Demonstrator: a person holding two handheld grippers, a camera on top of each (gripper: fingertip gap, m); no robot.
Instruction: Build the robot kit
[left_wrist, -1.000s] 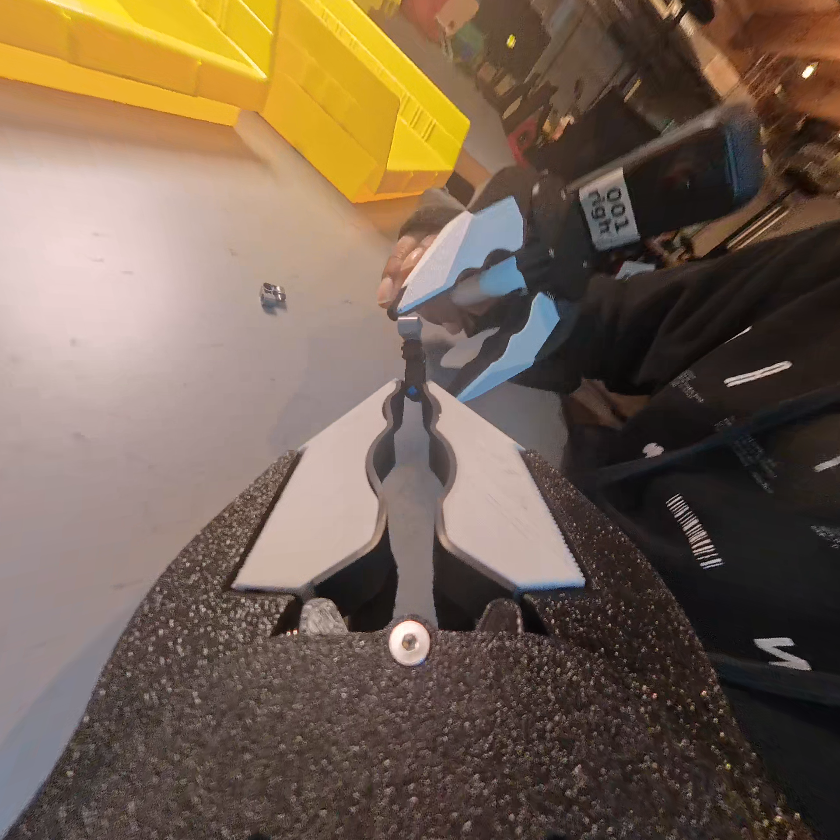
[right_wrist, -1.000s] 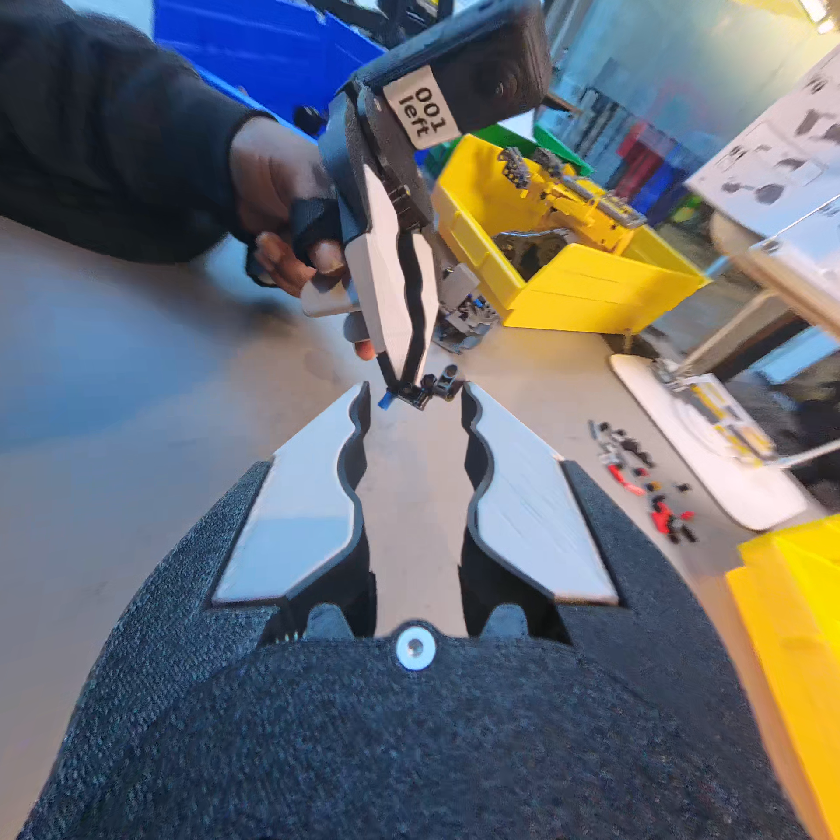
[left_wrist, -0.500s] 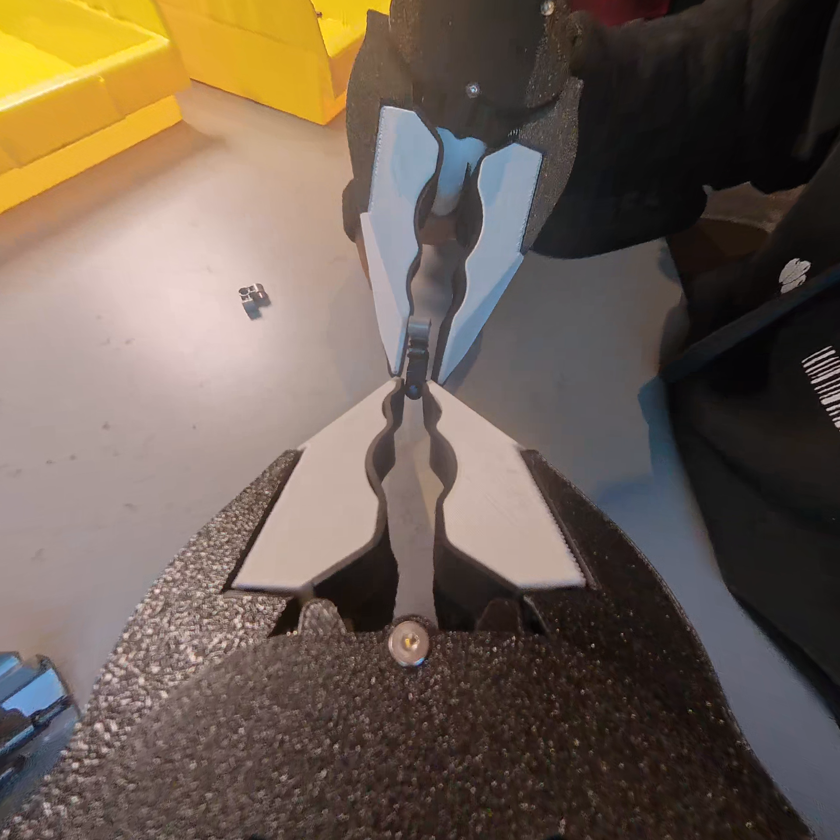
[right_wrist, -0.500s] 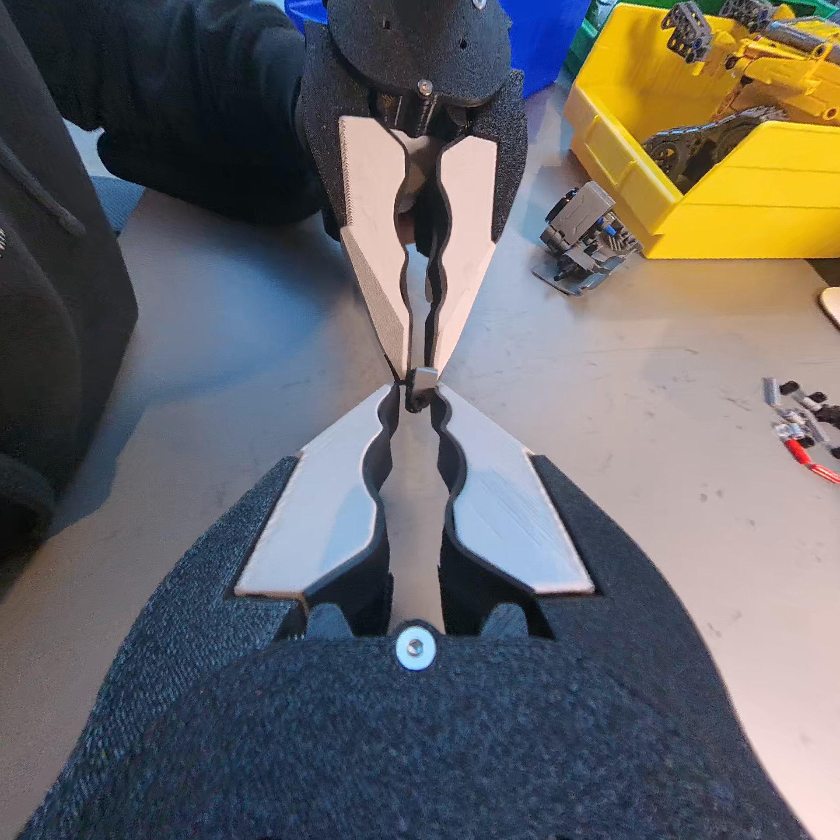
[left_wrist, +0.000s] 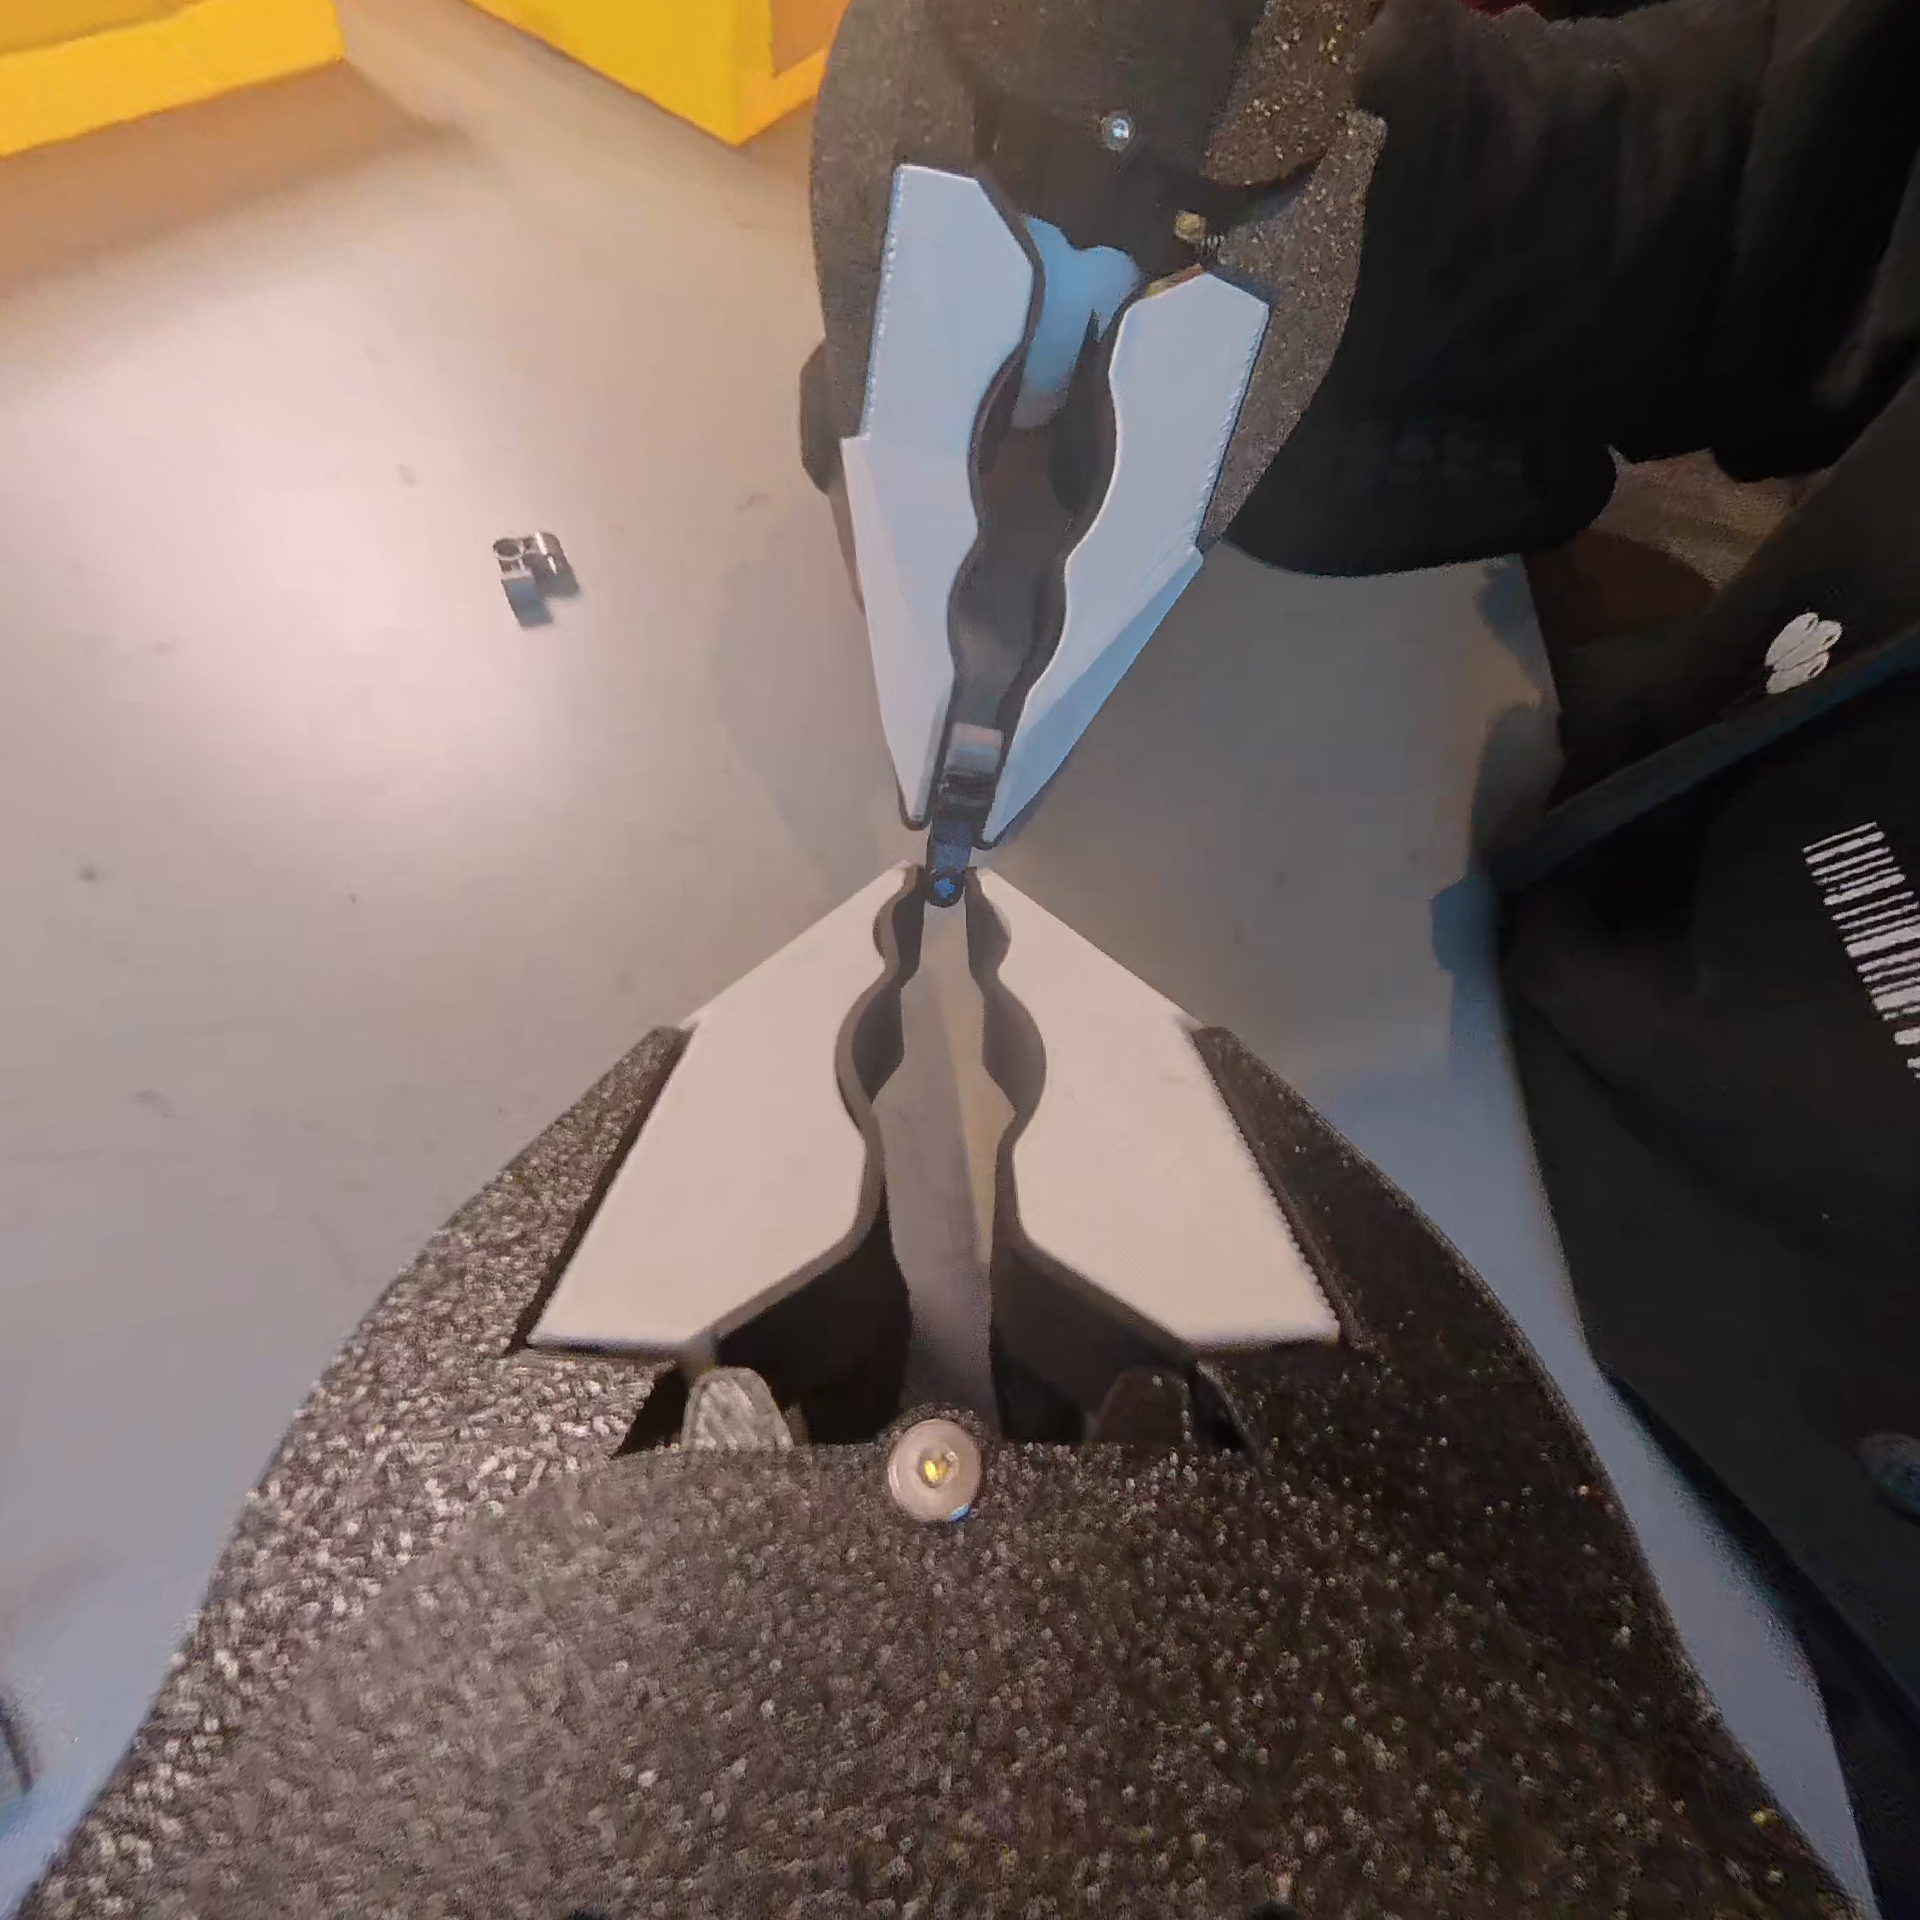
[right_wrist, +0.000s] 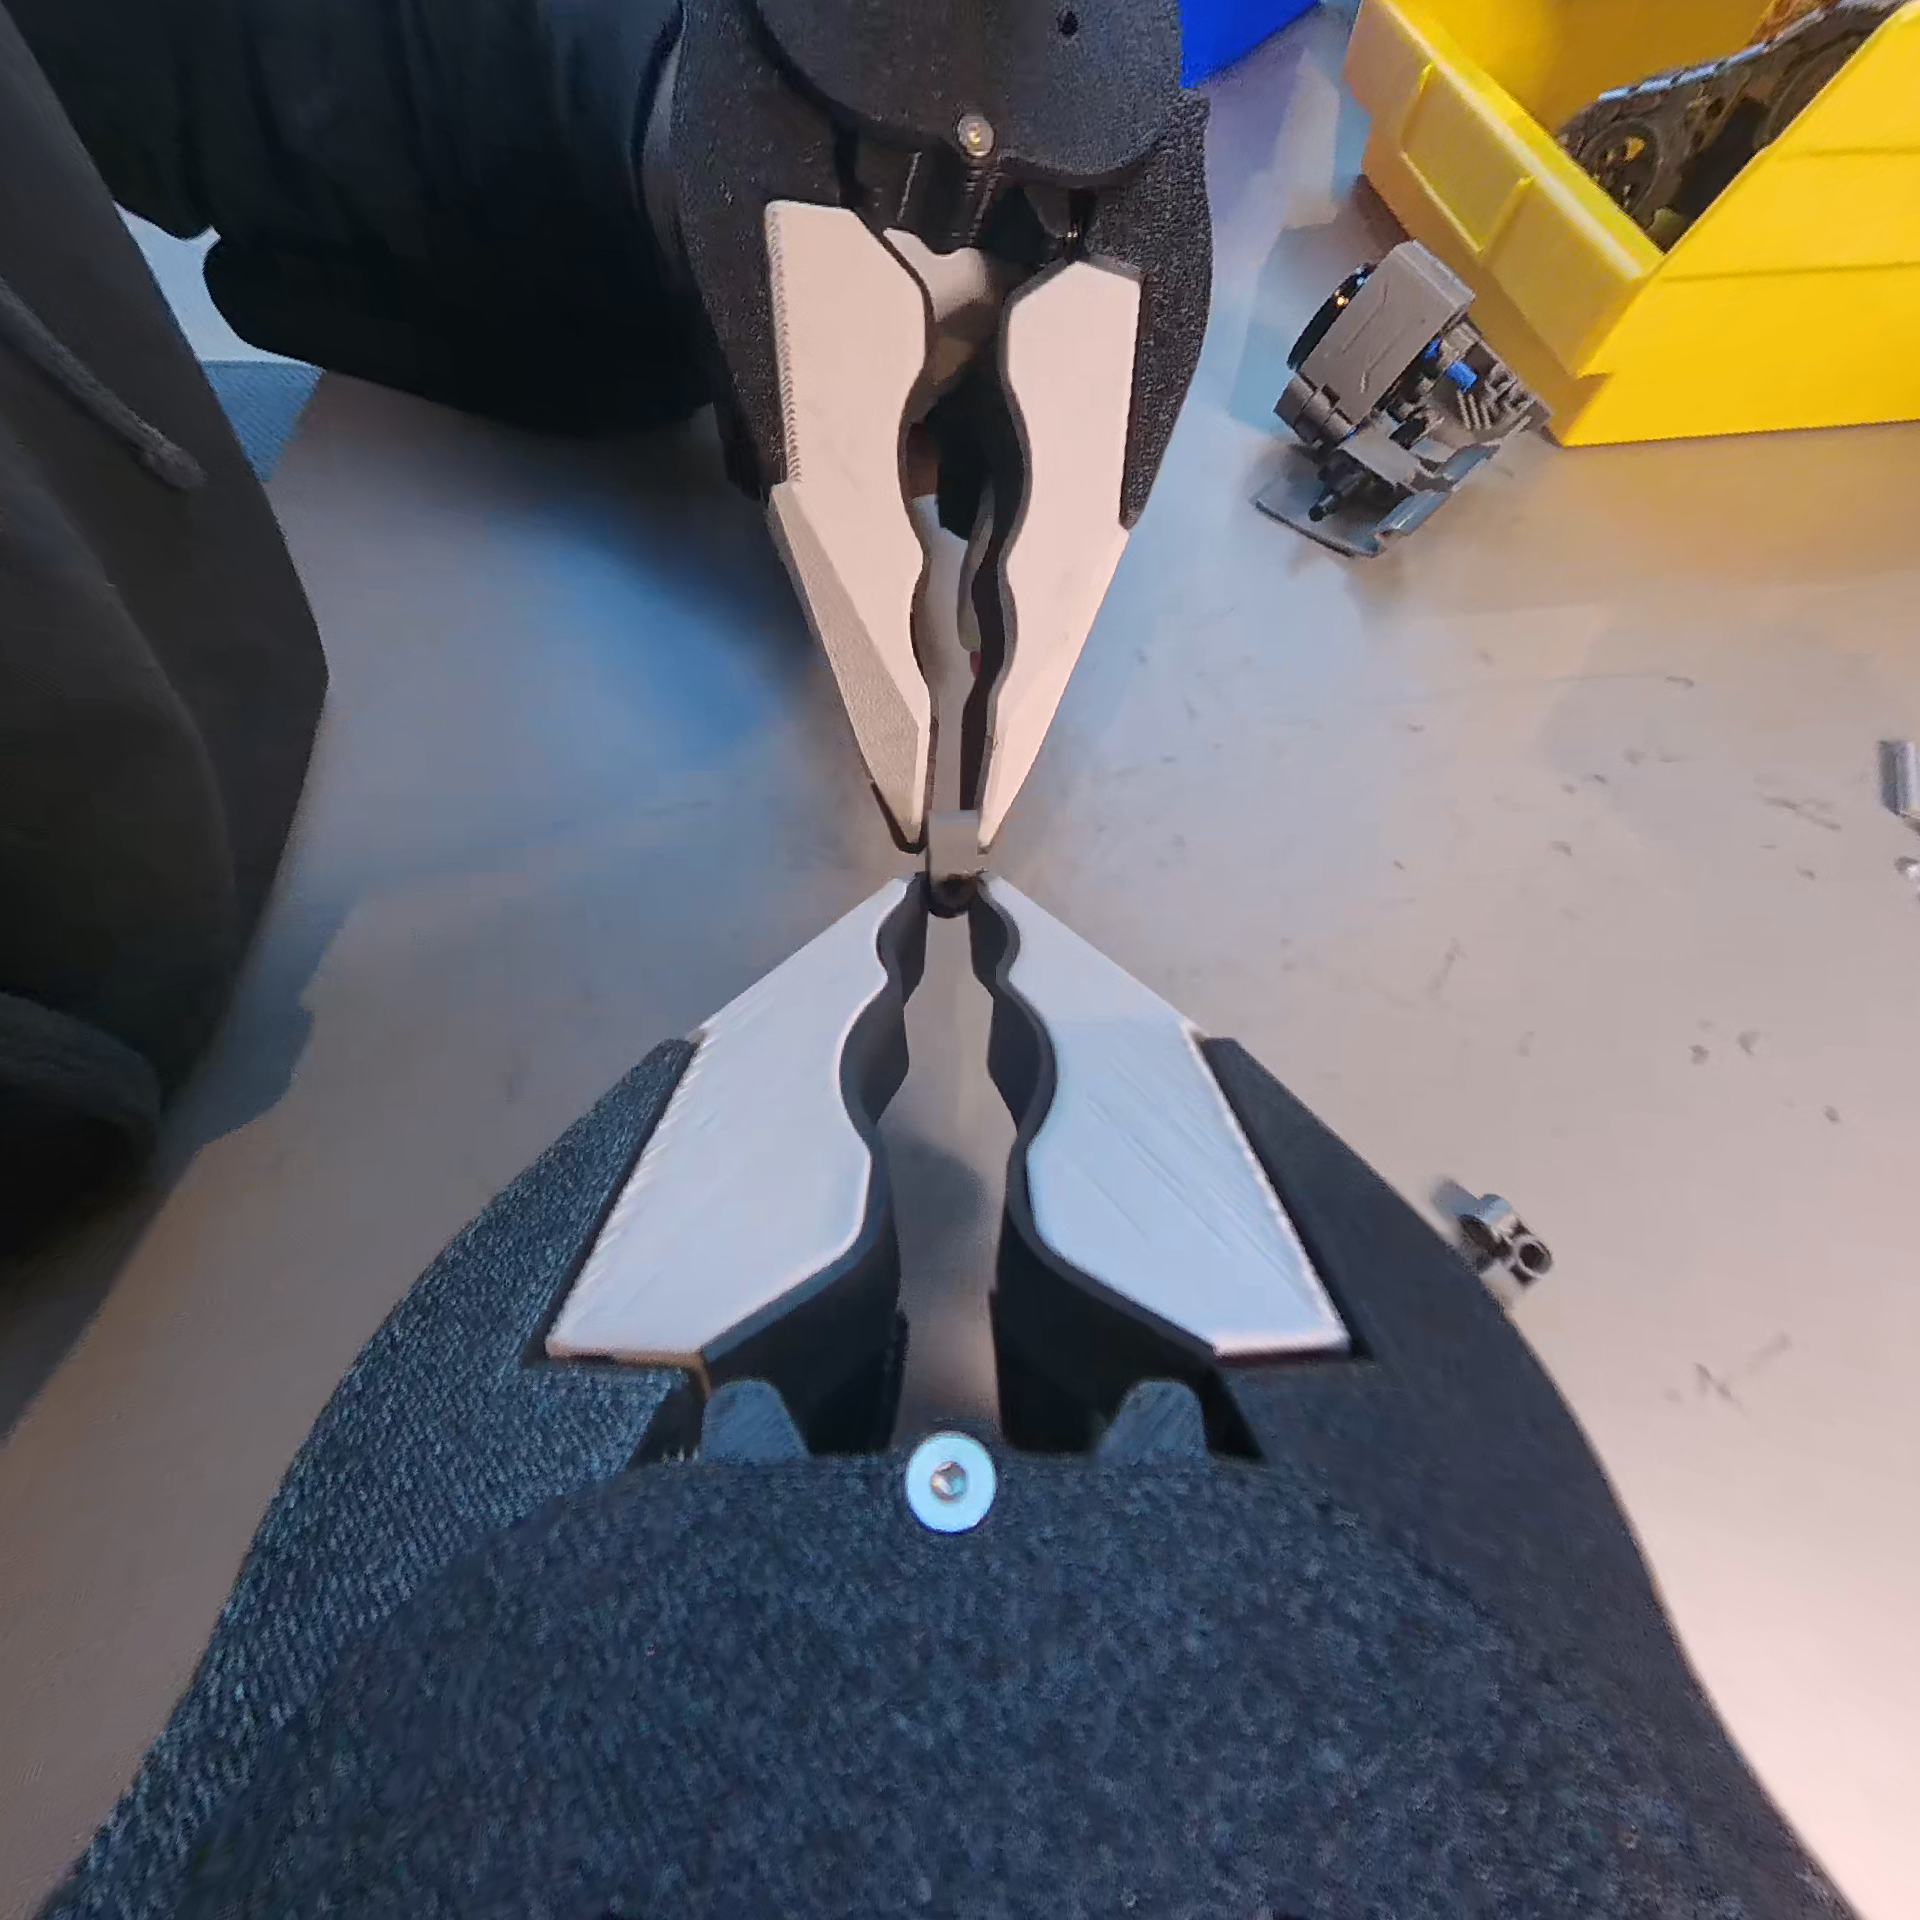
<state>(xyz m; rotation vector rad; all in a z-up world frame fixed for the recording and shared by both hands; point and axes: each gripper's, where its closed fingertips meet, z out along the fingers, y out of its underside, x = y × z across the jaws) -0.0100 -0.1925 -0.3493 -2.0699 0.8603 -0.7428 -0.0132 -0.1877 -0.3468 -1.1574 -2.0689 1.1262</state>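
Observation:
A small building-toy assembly (left_wrist: 951, 821), black with a blue pin and a grey block at one end, hangs above the grey table (left_wrist: 312, 831). My left gripper (left_wrist: 940, 883) is shut on its black, blue-pinned end. My right gripper (left_wrist: 951, 805) points straight at the left one, tip to tip, and is shut on the grey-block end. In the right wrist view my right gripper (right_wrist: 948, 896) pinches the assembly (right_wrist: 954, 844), and the left gripper (right_wrist: 951, 831) meets it from above.
A small grey connector (left_wrist: 532, 561) lies loose on the table and also shows in the right wrist view (right_wrist: 1501, 1242). A yellow bin (right_wrist: 1714, 260) with a tracked model stands at the back right, with a grey motor-like block (right_wrist: 1392, 405) beside it. More yellow bins (left_wrist: 166, 62) stand behind. The person's dark clothing (right_wrist: 104, 623) is close by. Less than 4 cm separates the two grippers' tips. Left tips and right tips are each some 12 cm from the small grey connector (left_wrist: 532, 561). My right wrist view (right_wrist: 1493, 1245) looks at it from another angle.
One second ago my right gripper was open and off to the side. It has swung in line with the left gripper and shut on the assembly's far end.

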